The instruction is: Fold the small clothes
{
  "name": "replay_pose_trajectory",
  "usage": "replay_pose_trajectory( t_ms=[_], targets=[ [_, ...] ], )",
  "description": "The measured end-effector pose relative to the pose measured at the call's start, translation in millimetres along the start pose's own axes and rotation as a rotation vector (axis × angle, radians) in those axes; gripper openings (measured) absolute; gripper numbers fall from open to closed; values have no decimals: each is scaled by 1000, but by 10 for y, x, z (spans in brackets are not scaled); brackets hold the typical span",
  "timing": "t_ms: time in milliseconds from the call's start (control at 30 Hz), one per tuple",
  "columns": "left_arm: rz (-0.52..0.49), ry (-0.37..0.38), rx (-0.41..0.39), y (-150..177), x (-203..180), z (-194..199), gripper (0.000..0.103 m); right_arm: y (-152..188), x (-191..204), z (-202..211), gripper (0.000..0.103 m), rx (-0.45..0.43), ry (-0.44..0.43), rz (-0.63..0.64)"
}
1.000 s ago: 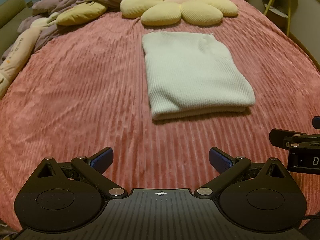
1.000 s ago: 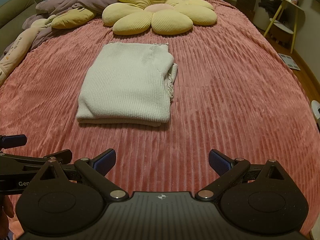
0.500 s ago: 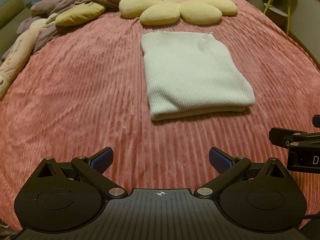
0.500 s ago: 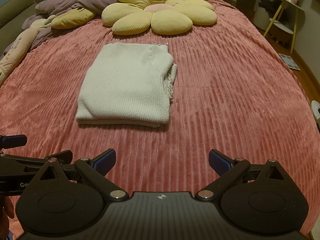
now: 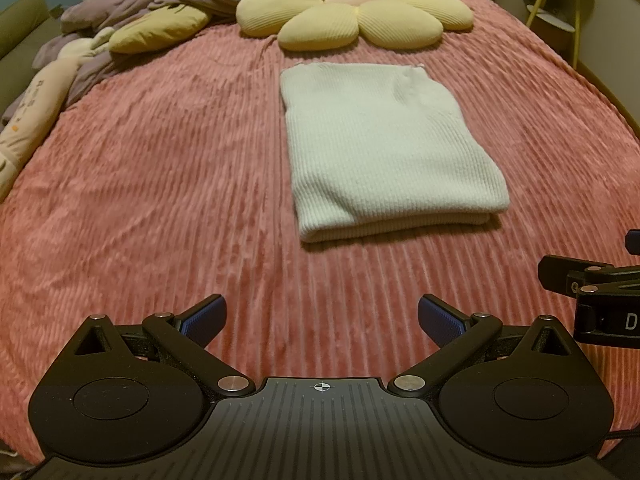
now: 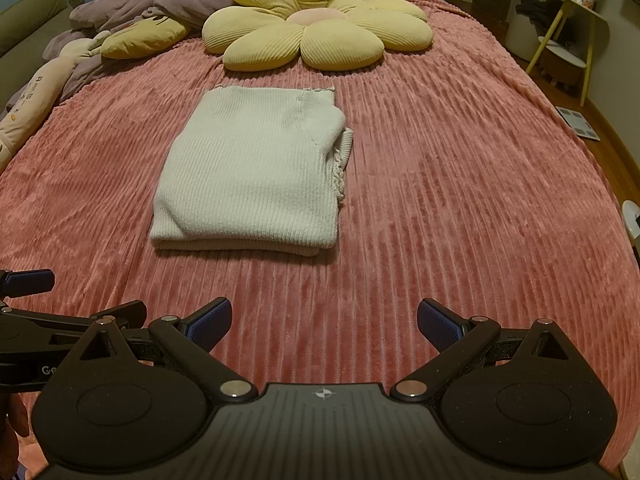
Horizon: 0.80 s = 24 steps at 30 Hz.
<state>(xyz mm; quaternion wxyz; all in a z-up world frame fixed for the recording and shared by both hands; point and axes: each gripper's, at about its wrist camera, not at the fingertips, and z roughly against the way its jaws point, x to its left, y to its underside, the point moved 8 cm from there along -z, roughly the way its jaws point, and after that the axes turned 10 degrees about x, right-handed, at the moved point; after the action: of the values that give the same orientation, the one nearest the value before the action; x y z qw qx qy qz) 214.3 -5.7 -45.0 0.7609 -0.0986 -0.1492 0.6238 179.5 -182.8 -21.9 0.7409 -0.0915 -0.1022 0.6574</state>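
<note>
- The bed, covered by a pink ribbed blanket (image 5: 168,184), fills both views; it spreads under and ahead of both sets of jaws, and the fabric shows bare in the gaps between the fingers.
- A crumpled purple duvet (image 6: 168,4) lies far ahead and to the left of the jaws, at the head of the bed.
- A yellow flower-shaped cushion (image 6: 316,36) with a pink centre sits well ahead of the jaws, just beyond the far edge of the garment.
- The folded white knit garment (image 5: 384,148) lies flat on the blanket, ahead of the left gripper and a little to the right of its jaws; from the right wrist view it lies ahead and to the left of the jaws. Its near folded edge is well clear of all fingertips. A scalloped hem peeks out along its right side in the right wrist view.
- A long cream plush pillow (image 5: 36,100) lies far to the left of the jaws at the bed's edge.
- A small yellow cushion (image 6: 144,38) rests ahead and left, against the duvet.
- A yellow-legged side table (image 6: 576,24) stands off the bed, far ahead to the right.
- The left gripper (image 5: 319,318) has its jaws spread wide, nothing between them.
- The right gripper (image 6: 324,320) also has its jaws wide apart and empty, beside the left one.
</note>
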Motion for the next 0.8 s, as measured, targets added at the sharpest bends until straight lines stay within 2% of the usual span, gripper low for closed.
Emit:
replay_pose_trajectory(
  t_ms=[800],
  targets=[
    [-15,7,-1,21,-67,3,103,8,-19,20,99,-3,2,-4]
  ],
)
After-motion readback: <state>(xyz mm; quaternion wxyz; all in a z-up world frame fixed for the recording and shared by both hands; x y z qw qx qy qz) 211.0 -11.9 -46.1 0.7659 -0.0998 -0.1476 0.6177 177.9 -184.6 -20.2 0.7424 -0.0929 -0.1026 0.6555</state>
